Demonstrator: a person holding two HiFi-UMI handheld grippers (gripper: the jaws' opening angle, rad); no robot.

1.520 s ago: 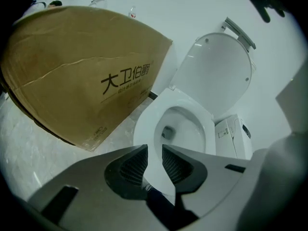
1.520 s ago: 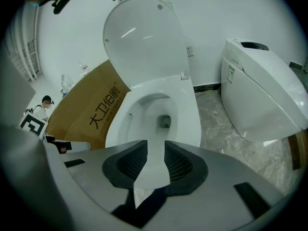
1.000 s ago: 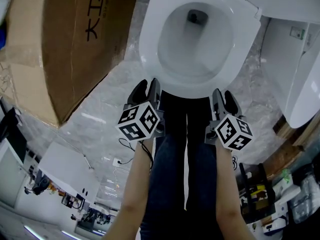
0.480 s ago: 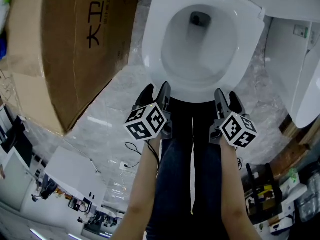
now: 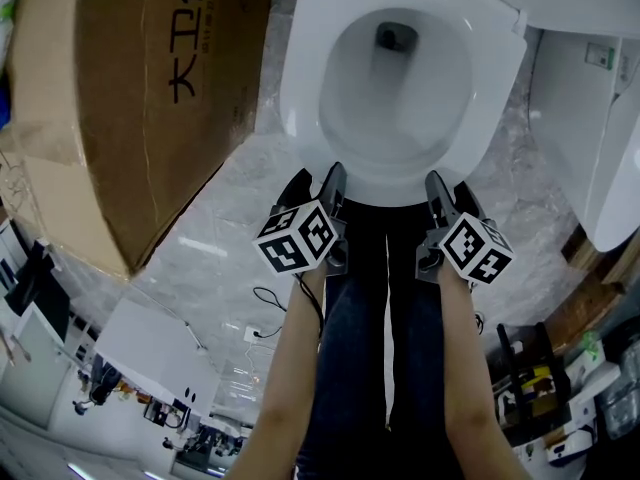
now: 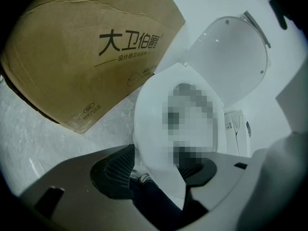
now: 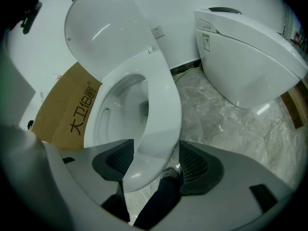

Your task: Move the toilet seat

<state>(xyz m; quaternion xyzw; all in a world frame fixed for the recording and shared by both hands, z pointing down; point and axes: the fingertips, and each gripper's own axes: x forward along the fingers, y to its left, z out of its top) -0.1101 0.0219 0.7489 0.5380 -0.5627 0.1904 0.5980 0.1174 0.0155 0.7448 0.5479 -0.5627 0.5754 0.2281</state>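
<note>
The white toilet seat [image 5: 300, 78] lies down on the bowl, and the lid [image 7: 101, 32] stands raised behind it. Both grippers are at the seat's front edge, just above the person's dark trousers. In the left gripper view the seat's front [image 6: 149, 114] reaches between the jaws of my left gripper [image 6: 156, 170]. Its jaws are opening, and a gap shows at the left pad [image 6: 115, 167]. My right gripper [image 7: 155, 162] also straddles the seat's front [image 7: 161, 109], its jaws opening, with a gap beside the right pad [image 7: 197, 165]. From above, the left gripper [image 5: 317, 176] and right gripper [image 5: 448, 185] flank the rim's front.
A large cardboard box [image 5: 120, 98] leans close on the toilet's left. A second white toilet [image 7: 250, 57] stands to the right on the marble floor [image 5: 215, 208]. The person's legs [image 5: 385, 318] are right in front of the bowl. Tools and clutter [image 5: 530, 388] lie at the lower right.
Both grippers' jaws have spread wider apart at the seat's front edge. The hands have shifted slightly toward the bowl.
</note>
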